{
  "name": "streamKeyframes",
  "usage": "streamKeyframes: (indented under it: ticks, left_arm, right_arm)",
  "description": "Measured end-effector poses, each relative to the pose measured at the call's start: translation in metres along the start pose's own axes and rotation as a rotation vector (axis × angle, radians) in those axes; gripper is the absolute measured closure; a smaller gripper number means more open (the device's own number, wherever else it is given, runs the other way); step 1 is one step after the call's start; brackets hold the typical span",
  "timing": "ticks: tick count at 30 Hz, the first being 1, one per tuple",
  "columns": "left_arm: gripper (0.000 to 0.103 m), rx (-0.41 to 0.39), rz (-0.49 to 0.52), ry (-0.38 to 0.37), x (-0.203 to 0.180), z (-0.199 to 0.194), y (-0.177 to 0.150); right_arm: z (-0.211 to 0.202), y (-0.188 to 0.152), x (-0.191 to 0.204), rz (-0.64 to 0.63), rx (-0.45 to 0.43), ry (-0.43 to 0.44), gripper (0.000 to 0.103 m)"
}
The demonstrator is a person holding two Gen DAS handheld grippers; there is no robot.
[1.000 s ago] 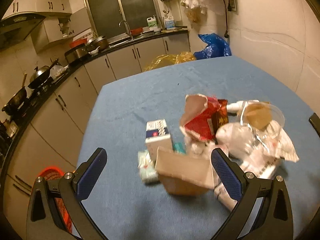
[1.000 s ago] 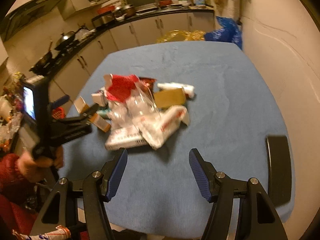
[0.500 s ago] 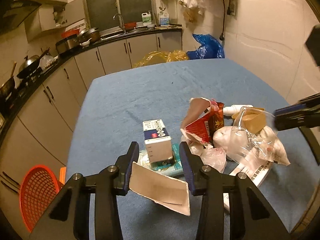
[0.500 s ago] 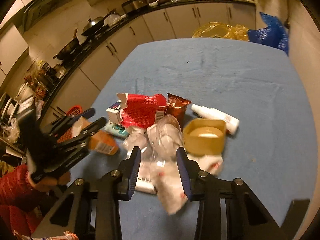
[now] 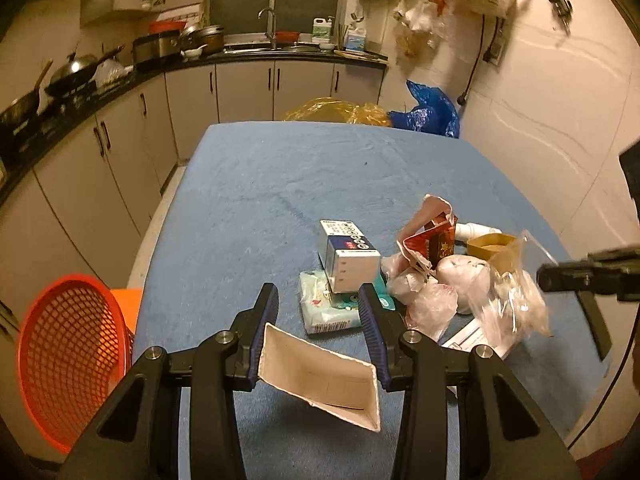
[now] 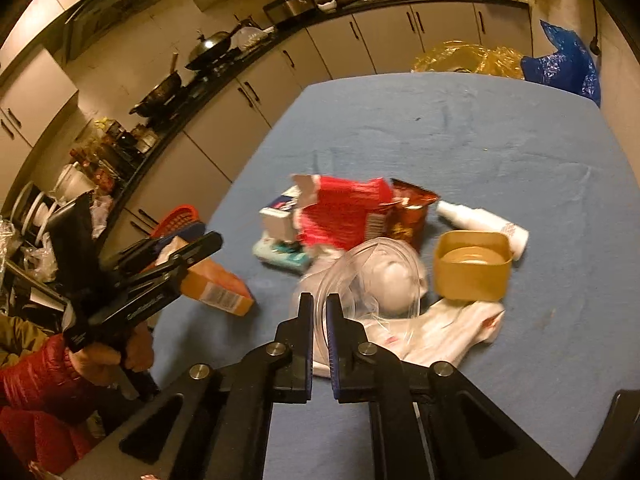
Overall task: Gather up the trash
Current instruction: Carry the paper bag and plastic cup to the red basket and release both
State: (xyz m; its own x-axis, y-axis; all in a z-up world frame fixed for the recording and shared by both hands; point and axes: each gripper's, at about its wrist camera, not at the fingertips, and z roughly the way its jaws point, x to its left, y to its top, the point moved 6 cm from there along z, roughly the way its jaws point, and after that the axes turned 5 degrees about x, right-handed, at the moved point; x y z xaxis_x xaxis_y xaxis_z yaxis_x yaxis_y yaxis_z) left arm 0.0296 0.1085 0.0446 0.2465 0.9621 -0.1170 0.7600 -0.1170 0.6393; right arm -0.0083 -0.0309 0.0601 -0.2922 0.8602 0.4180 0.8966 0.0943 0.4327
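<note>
My left gripper (image 5: 318, 296) is shut on an opened cardboard box (image 5: 320, 376), held just above the blue table (image 5: 320, 168); in the right wrist view the box (image 6: 220, 288) is orange. My right gripper (image 6: 318, 300) has its jaws closing tight on the rim of a clear plastic cup (image 6: 360, 272), the pads pressing on it. The trash pile holds a blue-white carton (image 5: 348, 256), a tissue pack (image 5: 324, 312), a red packet (image 6: 344, 212), a yellow tub (image 6: 472, 268), a white bottle (image 6: 484, 222) and white plastic bags (image 6: 440, 328).
A red mesh basket (image 5: 68, 356) stands on the floor off the table's left edge. Kitchen cabinets and a worktop with pans run along the left and back. Yellow and blue bags (image 5: 428, 112) sit beyond the far edge. A hand in a red sleeve (image 6: 48, 372) holds the left gripper.
My left gripper shut on the cardboard box and drew it back from the pile. My right gripper came forward to the pile and closed on the clear cup's rim.
</note>
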Motion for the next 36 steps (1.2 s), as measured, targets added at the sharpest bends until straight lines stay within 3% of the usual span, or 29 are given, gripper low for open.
streamKeyframes:
  ticks: [16,26,36]
  left_arm:
    - [0.063,-0.028,-0.029,-0.028,0.008,-0.030,0.002]
    - [0.063,-0.104,-0.083,0.031,0.036,-0.073,0.004]
    - [0.063,-0.164,-0.206,0.121,0.095,-0.115,0.000]
  right_arm:
    - [-0.007,-0.008,0.024,0.010,-0.043,0.015,0.096]
    - [0.007,0.011,0.059,-0.062,-0.028,0.055,0.096]
    - [0.034,0.032,0.113,-0.173,0.010,0.118,0.096]
